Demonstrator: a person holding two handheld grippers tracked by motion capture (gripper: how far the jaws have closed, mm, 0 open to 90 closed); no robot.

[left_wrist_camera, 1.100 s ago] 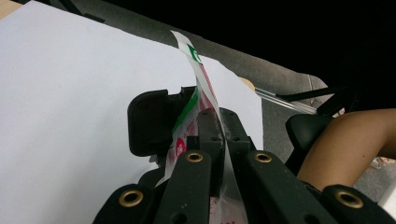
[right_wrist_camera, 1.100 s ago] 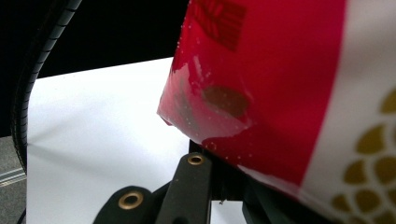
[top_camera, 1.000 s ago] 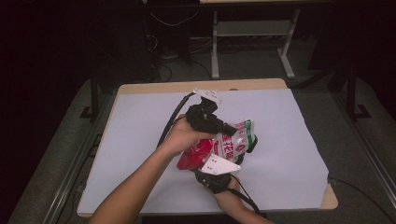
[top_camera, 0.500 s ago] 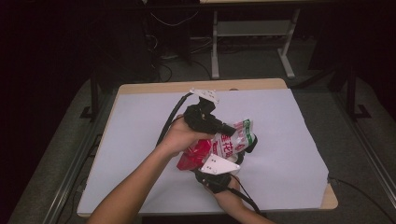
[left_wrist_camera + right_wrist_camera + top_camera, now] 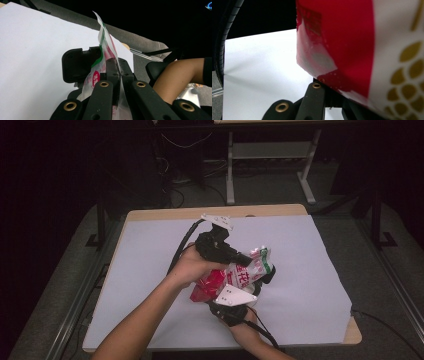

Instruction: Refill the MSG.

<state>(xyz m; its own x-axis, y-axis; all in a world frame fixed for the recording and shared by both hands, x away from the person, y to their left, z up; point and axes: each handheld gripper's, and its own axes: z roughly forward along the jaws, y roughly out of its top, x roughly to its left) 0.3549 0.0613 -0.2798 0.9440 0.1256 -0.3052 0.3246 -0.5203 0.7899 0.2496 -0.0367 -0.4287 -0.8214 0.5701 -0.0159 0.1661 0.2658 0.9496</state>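
High view: one red-and-white snack bag [image 5: 235,275] held up off the counter [image 5: 150,250], near its middle. Two claws on it. Left claw [image 5: 246,260] comes in from the far side, a hand [image 5: 190,266] wrapped round its body; its jaws are clamped on the bag's upper white-and-green end. Right claw [image 5: 225,292] comes from the near edge under its grey plate, gripping the red lower end. One forearm enters from bottom left, one wrist from bottom centre. Gripping opposite ends like this reads as set-up for pulling the bag apart or stretching it taut — a judgement, not a thing seen.

Left gripper view: own claw [image 5: 117,67] pinched tight on the bag's thin sealed edge [image 5: 106,42], which stands up like a fin between the pads. White counter sheet [image 5: 32,50] beyond. A bare knee [image 5: 180,75] to the right.

Right gripper view: bag [image 5: 352,40] very close, red panel with gold dots at the right; own claw [image 5: 332,87] closed on its lower corner. Counter [image 5: 262,67] pale behind.

Count: bags one, claws two, both fully closed on the same bag. Nothing else lies on the counter sheet.
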